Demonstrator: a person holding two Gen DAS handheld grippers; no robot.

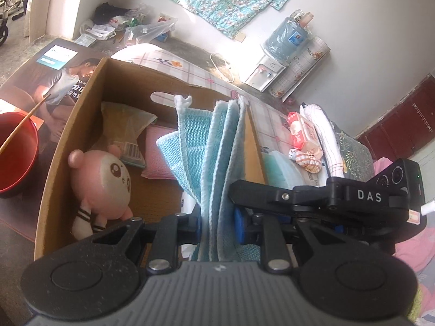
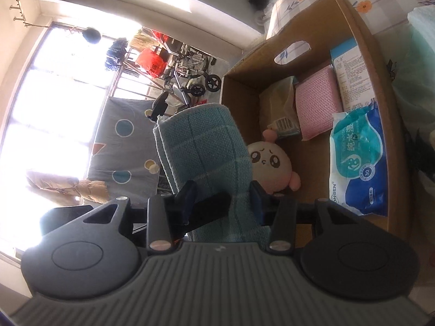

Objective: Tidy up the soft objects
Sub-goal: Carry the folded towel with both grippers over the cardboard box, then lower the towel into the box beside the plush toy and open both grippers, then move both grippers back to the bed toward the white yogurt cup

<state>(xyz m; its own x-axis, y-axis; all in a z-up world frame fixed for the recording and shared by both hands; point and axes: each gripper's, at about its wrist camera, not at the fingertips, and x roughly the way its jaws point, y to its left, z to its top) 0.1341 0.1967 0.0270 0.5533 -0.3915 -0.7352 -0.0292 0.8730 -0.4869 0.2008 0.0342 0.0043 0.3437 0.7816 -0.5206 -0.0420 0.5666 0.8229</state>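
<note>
Left wrist view: the left gripper (image 1: pixel 217 225) is clamped on a folded blue cloth (image 1: pixel 214 146), whose layered edges stand up between the pads and fan toward 12 o'clock. The cloth hangs over an open cardboard box (image 1: pixel 81 125). Inside the box, at 9 o'clock from the cloth, a pink plush (image 1: pixel 104 182) leans against the box wall; beyond it, toward 11 o'clock, lie a tissue pack (image 1: pixel 127 130) and a pink sponge (image 1: pixel 157 154) side by side, the cloth overlapping the sponge's near edge. The right gripper (image 1: pixel 326 198) comes in from 3 o'clock, its tip reaching to the cloth's far side. Outside the box, a red bowl (image 1: pixel 16 157) with a stick sits at 9 o'clock, and a water dispenser (image 1: pixel 274 62) stands at 1 o'clock by the wall.

Right wrist view: the right gripper (image 2: pixel 223 201) has the same blue cloth (image 2: pixel 206 152) between its pads; the right pad touches it, the left stands slightly off, so a firm grip cannot be told. The cloth rises toward 11 o'clock, over the box's near corner (image 2: pixel 236 103). At 2 o'clock the plush (image 2: pixel 269 163) faces the camera, with the sponge (image 2: pixel 318 108) above it and a wipes pack (image 2: pixel 356 160) at 3 o'clock along the box wall.
</note>
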